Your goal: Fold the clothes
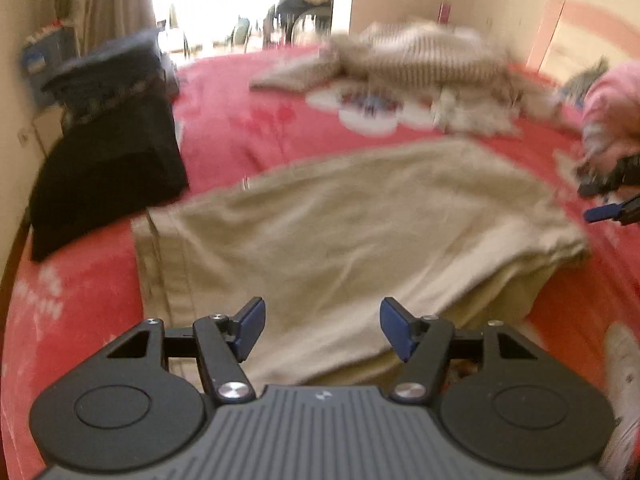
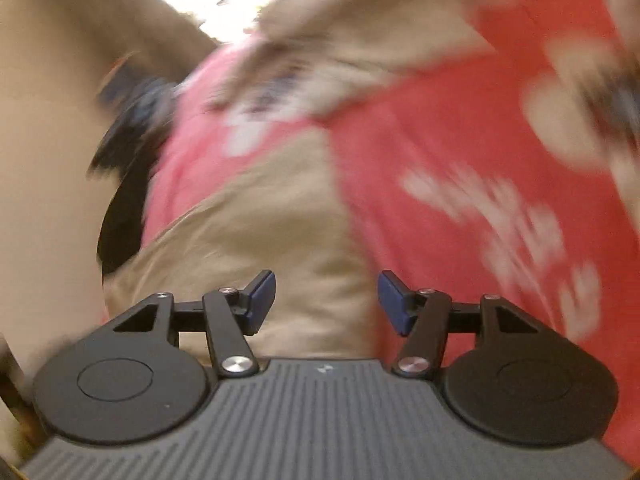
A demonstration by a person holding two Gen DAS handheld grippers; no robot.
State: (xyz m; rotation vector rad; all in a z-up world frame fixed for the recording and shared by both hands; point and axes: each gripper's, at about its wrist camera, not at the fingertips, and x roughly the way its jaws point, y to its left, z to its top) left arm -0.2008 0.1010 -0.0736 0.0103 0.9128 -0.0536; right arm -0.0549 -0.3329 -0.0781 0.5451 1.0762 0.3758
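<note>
A khaki garment (image 1: 360, 232) lies folded flat on the red flowered bedspread (image 1: 240, 120). My left gripper (image 1: 324, 324) hovers over its near edge, jaws open, with nothing between the blue pads (image 1: 252, 320). Past the garment's right side, my right gripper (image 1: 608, 196) shows at the frame's edge. The right wrist view is heavily blurred. There, the right gripper (image 2: 326, 296) stands open above the khaki garment (image 2: 272, 240) with nothing pinched between its pads.
A black folded stack (image 1: 108, 168) topped with denim (image 1: 112, 64) sits at the bed's left. A heap of striped and beige clothes (image 1: 420, 64) lies at the far side. A pink garment (image 1: 612, 108) is at the right. A bright doorway lies beyond the bed.
</note>
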